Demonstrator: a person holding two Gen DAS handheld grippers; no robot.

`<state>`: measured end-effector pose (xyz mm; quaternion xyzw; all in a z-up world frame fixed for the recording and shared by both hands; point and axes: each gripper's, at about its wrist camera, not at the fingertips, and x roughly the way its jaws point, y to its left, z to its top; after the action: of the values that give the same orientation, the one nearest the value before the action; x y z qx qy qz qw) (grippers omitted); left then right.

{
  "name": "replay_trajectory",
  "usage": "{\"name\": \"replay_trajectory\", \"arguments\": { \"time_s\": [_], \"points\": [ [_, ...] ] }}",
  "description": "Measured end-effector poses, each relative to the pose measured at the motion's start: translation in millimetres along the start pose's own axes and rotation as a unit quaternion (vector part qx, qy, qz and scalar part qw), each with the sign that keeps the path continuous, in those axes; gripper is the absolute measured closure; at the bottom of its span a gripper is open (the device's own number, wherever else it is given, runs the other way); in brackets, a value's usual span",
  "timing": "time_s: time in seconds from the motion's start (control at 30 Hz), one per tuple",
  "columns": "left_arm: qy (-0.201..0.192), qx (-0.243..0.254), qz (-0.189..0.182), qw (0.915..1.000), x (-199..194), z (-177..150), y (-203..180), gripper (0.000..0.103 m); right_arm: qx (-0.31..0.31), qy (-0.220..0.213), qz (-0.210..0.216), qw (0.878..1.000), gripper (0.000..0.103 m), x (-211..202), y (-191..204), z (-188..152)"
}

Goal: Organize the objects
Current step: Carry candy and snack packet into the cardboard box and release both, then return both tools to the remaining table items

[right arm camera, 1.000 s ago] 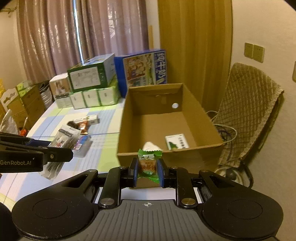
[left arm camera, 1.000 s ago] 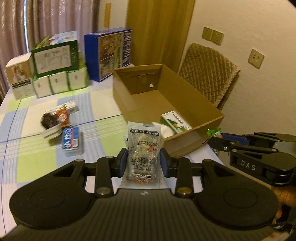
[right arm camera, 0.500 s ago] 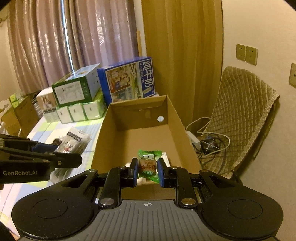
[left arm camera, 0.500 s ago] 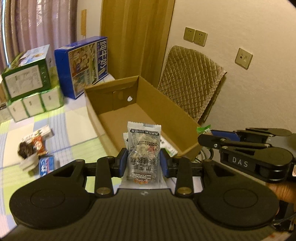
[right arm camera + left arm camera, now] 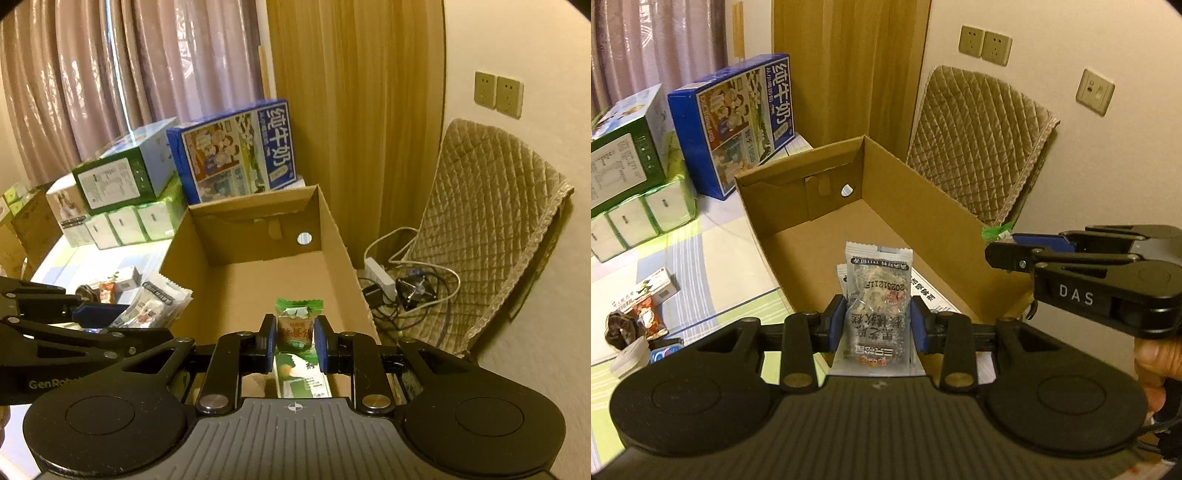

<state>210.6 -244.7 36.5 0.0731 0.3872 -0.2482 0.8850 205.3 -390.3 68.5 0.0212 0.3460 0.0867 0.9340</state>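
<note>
My left gripper (image 5: 878,325) is shut on a clear snack packet with black print (image 5: 877,295), held over the near end of the open cardboard box (image 5: 798,236). My right gripper (image 5: 294,341) is shut on a small green-wrapped candy (image 5: 295,325), also above the box (image 5: 258,280). A green and white carton (image 5: 303,380) lies flat on the box floor under the right gripper. In the left wrist view the right gripper (image 5: 997,253) reaches in from the right above the box's right wall. The left gripper and its packet (image 5: 155,306) show at the left of the right wrist view.
Several loose snacks (image 5: 639,317) lie on the checked tablecloth (image 5: 713,266) left of the box. A blue milk carton box (image 5: 738,122) and green and white boxes (image 5: 624,162) stand at the back. A quilted chair (image 5: 487,236) and cables with a power strip (image 5: 399,284) sit to the right.
Both grippers have moved forward with their snacks, from in front of the box's near wall to above its inside. The box looks larger and closer in both views.
</note>
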Motion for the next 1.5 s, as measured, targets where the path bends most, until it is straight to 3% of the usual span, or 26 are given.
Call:
{"name": "replay_trajectory", "arguments": {
  "time_s": [0.1,0.17,0.43,0.53,0.57,0.6,0.63,1.0,1.07,1.5],
  "points": [
    [0.002,0.016,0.003,0.9999,12,2,-1,0.07,0.004,0.006,-0.001,1.0,0.084,10,-4,-1],
    [0.002,0.023,0.004,0.9997,18,3,-1,0.052,0.007,0.01,0.0,1.0,0.084,15,-6,-2],
    [-0.013,-0.005,0.023,0.9996,5,1,24,0.051,0.02,0.009,0.021,1.0,0.084,21,-6,0],
    [-0.016,-0.016,0.028,0.9993,-4,-3,32,0.046,0.027,-0.001,0.041,0.999,0.082,21,-5,2],
    [-0.019,-0.02,0.031,0.9992,-8,-5,35,0.044,0.03,-0.002,0.041,0.999,0.072,20,-4,2],
    [-0.02,-0.023,0.033,0.999,-12,-7,37,0.043,0.033,-0.005,0.038,0.999,0.054,19,-3,2],
    [-0.021,-0.026,0.036,0.9988,-16,-9,40,0.043,0.036,-0.01,0.036,0.999,0.045,16,-3,2],
    [-0.018,-0.049,0.07,0.9962,-65,-51,51,0.032,0.04,-0.032,0.055,0.997,0.04,-36,24,-6],
    [-0.017,-0.053,0.081,0.9952,-74,-59,52,0.026,0.035,-0.036,0.062,0.997,0.038,-47,35,-10],
    [-0.008,-0.086,0.14,0.9864,-134,-117,83,0.015,-0.011,-0.028,0.1,0.995,0.021,-75,117,-40]
  ]
}}
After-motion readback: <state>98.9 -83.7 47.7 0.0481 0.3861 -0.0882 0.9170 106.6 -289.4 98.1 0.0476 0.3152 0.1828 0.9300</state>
